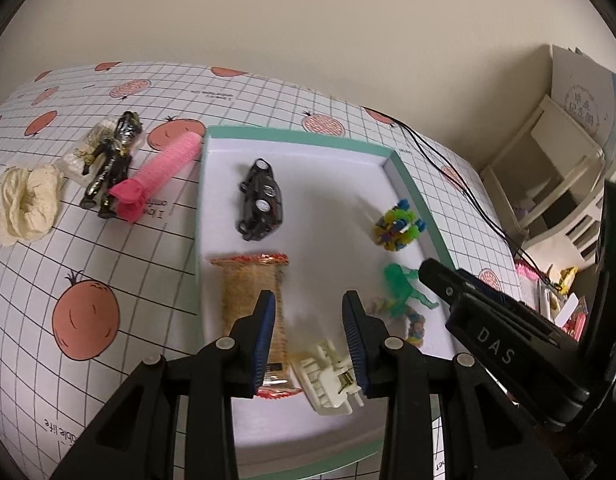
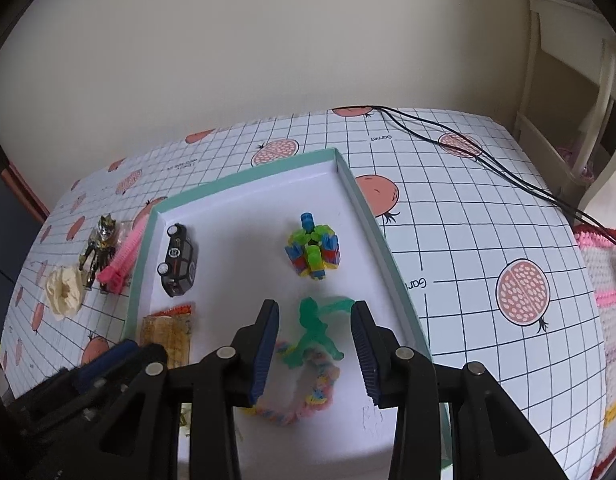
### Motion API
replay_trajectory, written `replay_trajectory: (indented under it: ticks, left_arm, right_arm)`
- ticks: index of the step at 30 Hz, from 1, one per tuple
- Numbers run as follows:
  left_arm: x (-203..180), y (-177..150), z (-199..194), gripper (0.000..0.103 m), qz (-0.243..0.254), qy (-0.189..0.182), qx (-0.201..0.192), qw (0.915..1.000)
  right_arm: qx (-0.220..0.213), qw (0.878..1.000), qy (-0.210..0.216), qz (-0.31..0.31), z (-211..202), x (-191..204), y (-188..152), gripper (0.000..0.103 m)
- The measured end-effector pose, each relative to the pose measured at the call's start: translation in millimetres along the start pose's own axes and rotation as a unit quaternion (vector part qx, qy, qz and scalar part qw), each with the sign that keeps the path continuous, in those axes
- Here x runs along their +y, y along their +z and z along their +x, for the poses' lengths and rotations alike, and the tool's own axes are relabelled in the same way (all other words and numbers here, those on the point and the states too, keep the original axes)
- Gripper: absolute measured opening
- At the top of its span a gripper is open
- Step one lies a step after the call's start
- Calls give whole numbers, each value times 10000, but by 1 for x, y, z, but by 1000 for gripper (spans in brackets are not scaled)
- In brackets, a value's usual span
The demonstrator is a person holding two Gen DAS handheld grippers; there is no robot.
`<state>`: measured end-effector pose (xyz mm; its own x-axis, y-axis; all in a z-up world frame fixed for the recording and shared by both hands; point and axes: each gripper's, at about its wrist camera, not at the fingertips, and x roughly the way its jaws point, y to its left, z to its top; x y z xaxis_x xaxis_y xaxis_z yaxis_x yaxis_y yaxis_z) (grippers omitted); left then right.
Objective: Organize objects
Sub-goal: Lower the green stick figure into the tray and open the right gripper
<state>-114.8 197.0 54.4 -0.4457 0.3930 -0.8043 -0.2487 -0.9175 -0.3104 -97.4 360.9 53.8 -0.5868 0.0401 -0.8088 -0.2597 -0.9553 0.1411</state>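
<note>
A shallow white tray with a teal rim holds a black toy car, a snack packet, a cream hair claw, a multicoloured block toy, a green figure and a pastel braided ring. My left gripper hovers open over the packet and hair claw. Above the green figure, my right gripper stands open and holds nothing. Left of the tray lie a pink roller, a dark figure and a cream scrunchie.
The table wears a white grid cloth with fruit prints. Black cables cross its far right corner. A cream shelf unit stands beyond the right edge, with knitted fabric beside it.
</note>
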Motion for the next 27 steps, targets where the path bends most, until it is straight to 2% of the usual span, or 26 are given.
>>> replay_trajectory:
  ticks: [6,9,13,16,20,23,27]
  left_arm:
    - [17,2,-2,35,-226,172,-18,9996]
    - [29,4,-3,39,-398,319,-33,9987]
    - [46,7,-6,49,-629,483,-59,9968]
    - [56,8,-8,58,-745,610,-102,9953]
    - [71,9,-13,62,-959,770,-161,9923]
    - [80,9,-14,73,-1044,911,-177,9902]
    - [88,9,-15,76,-1154,1040,-215,9876]
  right_arm:
    - [84,9999,97,-92,3,6,-2,41]
    - [105,9997,147,-159,4,10,-4,42]
    - [75,9994,248,-209,4,16,-5,60]
    - [55,9992,282,-267,3,21,-5,68]
    - [69,9990,328,-310,5,26,-6,74]
    - [52,9988,344,-342,4,28,-6,79]
    - [24,9988,363,-338,3,29,-6,88]
